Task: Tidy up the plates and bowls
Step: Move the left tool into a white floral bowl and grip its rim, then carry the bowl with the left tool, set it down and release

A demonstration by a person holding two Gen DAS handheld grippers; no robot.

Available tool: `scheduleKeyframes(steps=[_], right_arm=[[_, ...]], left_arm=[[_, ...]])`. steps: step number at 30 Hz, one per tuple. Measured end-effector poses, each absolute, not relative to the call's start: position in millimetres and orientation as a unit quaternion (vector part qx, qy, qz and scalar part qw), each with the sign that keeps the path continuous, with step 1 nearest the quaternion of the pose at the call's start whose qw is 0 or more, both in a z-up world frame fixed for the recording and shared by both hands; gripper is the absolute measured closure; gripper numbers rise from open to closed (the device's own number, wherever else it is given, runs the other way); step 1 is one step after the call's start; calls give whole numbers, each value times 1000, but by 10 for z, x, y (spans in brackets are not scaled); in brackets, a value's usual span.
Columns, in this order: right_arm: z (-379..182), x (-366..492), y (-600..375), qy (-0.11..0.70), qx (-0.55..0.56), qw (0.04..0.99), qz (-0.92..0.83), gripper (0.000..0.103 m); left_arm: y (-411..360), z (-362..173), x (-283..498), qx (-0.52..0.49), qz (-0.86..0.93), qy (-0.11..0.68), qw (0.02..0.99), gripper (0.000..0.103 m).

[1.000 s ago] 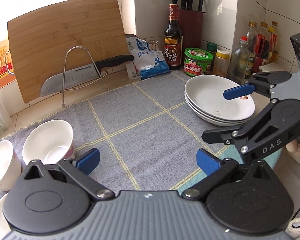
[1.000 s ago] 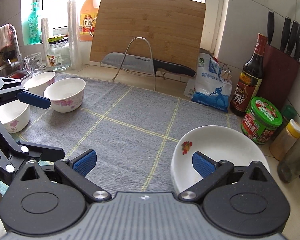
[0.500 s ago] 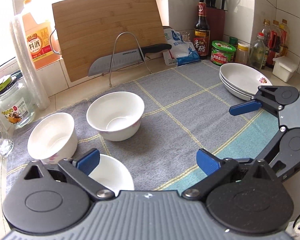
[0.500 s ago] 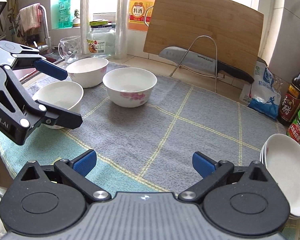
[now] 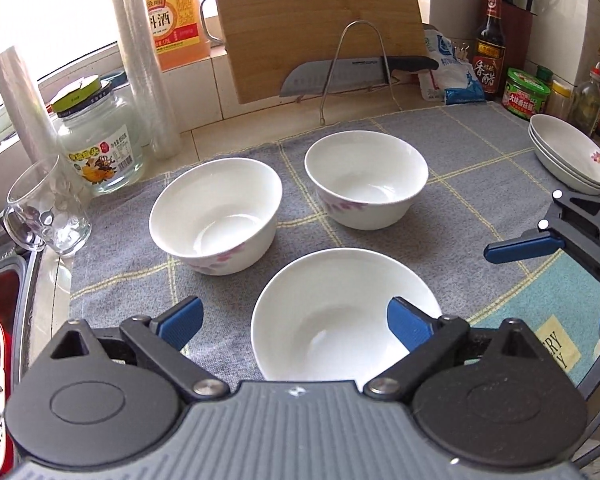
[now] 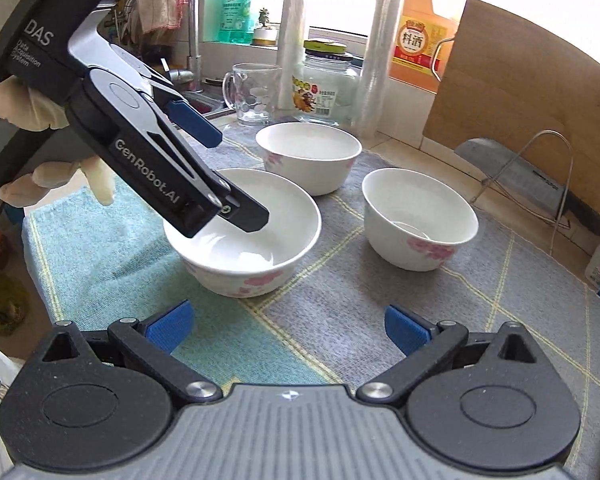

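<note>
The left gripper [image 5: 294, 322] is hovering over the nearest bowl [image 5: 342, 316], jaws just been closing, one pad inside its rim, not pressing. Two more bowls [image 5: 216, 216] are sitting beyond.

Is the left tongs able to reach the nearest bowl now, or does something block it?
Probably yes. The left tongs hang open over the nearest bowl, one finger inside its rim; nothing blocks them.

Bright daylight from blown-out window [image 5: 60, 8]; soft shadows; sharp focus; strong fisheye bending at edges.
</note>
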State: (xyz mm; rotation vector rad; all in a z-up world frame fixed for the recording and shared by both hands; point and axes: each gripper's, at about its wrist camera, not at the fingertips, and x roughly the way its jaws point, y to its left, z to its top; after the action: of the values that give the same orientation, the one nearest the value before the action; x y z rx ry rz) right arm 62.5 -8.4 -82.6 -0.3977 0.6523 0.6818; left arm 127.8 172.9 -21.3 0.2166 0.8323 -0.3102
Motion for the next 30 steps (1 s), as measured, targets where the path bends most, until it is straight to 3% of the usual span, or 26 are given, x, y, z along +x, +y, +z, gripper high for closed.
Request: scheduleKeyframes(steps=[3,7,13,22,30], right_arm=[[-885,669,81,311,-193,865,342,0],[-959,722,232,315,-199,861,348,1],[-1014,772,310,317,-200,859,349,16],[-980,792,305,313,-188,862,352,21],[-962,772,303,314,-189,862,350,21]], left_arm=[[1804,-288,1315,94,-152,416,892,25],[1847,-332,1316,83,-159,424,888,33],[1870,-349,1312,80,-164,428,885,40],[1875,-345,1341,75,-183,429,881,53],[1852,-332,1328,69,-192,429,880,54]])
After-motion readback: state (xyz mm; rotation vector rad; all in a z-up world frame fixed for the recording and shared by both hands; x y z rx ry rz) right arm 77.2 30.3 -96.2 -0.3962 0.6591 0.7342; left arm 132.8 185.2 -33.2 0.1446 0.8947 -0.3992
